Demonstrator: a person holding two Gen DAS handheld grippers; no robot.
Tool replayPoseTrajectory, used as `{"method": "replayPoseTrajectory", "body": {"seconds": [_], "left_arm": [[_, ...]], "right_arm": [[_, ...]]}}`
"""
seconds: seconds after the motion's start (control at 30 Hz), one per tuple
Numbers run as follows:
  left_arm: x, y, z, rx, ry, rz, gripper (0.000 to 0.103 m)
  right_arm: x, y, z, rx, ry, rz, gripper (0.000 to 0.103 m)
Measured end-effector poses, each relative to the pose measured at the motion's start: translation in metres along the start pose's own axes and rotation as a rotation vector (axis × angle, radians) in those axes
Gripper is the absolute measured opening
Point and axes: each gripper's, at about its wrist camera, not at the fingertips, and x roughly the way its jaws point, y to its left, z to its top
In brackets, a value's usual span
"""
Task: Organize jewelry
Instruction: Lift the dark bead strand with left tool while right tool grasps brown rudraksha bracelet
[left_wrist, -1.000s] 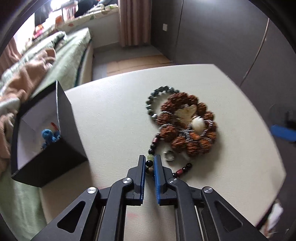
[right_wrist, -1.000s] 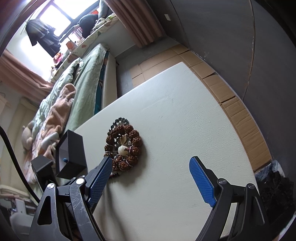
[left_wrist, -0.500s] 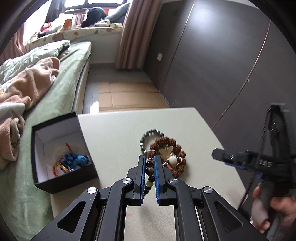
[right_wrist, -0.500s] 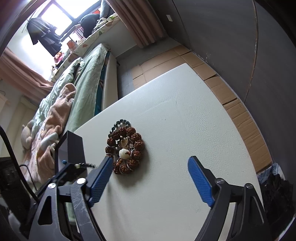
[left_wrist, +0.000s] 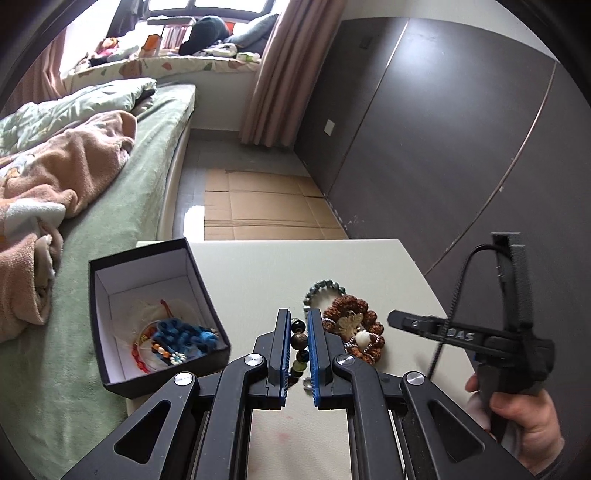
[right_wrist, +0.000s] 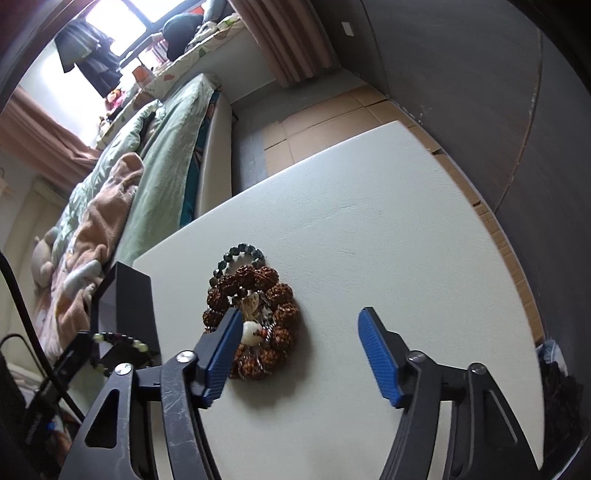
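In the left wrist view, the left tongs (left_wrist: 298, 350) were clamped on a beaded bracelet (left_wrist: 299, 341) of dark, brown and pale green beads, which hung lifted above the bench (left_wrist: 258, 273) between the blue pads (left_wrist: 313, 354). To the left, on the bench's corner beside the bed (left_wrist: 147, 155), stood an open black box (left_wrist: 147, 380) with white inner walls; blue knotted cord jewelry (left_wrist: 181, 334) and a red-and-orange string piece (left_wrist: 142, 360) lay inside it. Just beyond the tongs on the bench lay a pile of brown, knobbly seed beads (left_wrist: 356, 321) with a pale carved pendant (left_wrist: 349, 323) and a white bead (left_wrist: 361, 338) on top, and a ring of grey-green beads (left_wrist: 324, 288) touching its far edge. At the right edge, a hand (left_wrist: 524, 417) gripped the handle of the other tool, one dark finger of which reached out over the bench.

In the right wrist view, the right tongs (right_wrist: 299, 350) stood wide apart and held nothing, hovering over the bench (right_wrist: 388, 221). The left blue pad (right_wrist: 221, 350) overlapped the seed-bead pile (right_wrist: 266, 295), with the grey-green bead ring (right_wrist: 236, 258) at its far side. The black box (right_wrist: 129, 302) stood at the bench's left corner, and the lifted bracelet (right_wrist: 122, 338) showed in front of it, held in the other tool.
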Motion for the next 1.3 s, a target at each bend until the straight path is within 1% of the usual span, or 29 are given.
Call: {"method": "replayPoseTrajectory", "body": {"seconds": [0.07,0.3,0.37,0.4,0.53,0.6,0.63,0.67,0.7,0.8,1.0,1.1,1.2,1.3], "left_arm": [[0.0,0.005,0.002,-0.009,0.0,0.0,0.009],[0.003,0.015,0.006,-0.028,0.009,0.006,0.009],[0.003,0.016,0.006,-0.032,0.01,0.006,0.009],[0.002,0.016,0.006,-0.034,0.011,0.005,0.009],[0.002,0.017,0.006,-0.038,0.014,0.004,0.009],[0.002,0.017,0.005,-0.035,0.017,0.006,0.009],[0.002,0.016,0.004,-0.034,0.018,0.007,0.009],[0.001,0.016,0.003,-0.033,0.019,0.01,0.009],[0.001,0.016,0.002,-0.033,0.019,0.012,0.009],[-0.002,0.017,0.001,-0.038,0.015,0.016,0.009],[-0.009,0.017,-0.002,-0.041,0.003,0.017,0.009],[-0.01,0.016,-0.004,-0.038,0.003,0.019,0.009],[-0.012,0.016,-0.005,-0.037,0.001,0.017,0.009],[-0.014,0.016,-0.005,-0.036,-0.001,0.015,0.009]], "right_arm": [[0.009,0.004,0.002,-0.01,0.01,-0.01,0.055],[0.031,0.016,0.007,-0.042,0.038,-0.032,0.047],[0.035,0.019,0.008,-0.058,0.044,-0.04,0.038],[0.038,0.021,0.007,-0.064,0.051,-0.045,0.036],[0.043,0.026,0.005,-0.084,0.054,-0.049,0.036],[0.043,0.028,0.004,-0.095,0.056,-0.047,0.033],[0.043,0.028,0.003,-0.091,0.058,-0.036,0.028],[0.043,0.026,0.003,-0.083,0.063,-0.024,0.02],[0.043,0.024,0.003,-0.077,0.07,-0.028,0.02],[0.039,0.02,0.002,-0.069,0.055,-0.019,0.02],[-0.005,0.027,0.001,-0.095,-0.057,0.04,0.02],[-0.024,0.031,-0.003,-0.12,-0.104,0.052,0.02],[-0.04,0.034,-0.008,-0.146,-0.14,0.031,0.02],[-0.052,0.038,-0.013,-0.18,-0.171,-0.028,0.02]]}}
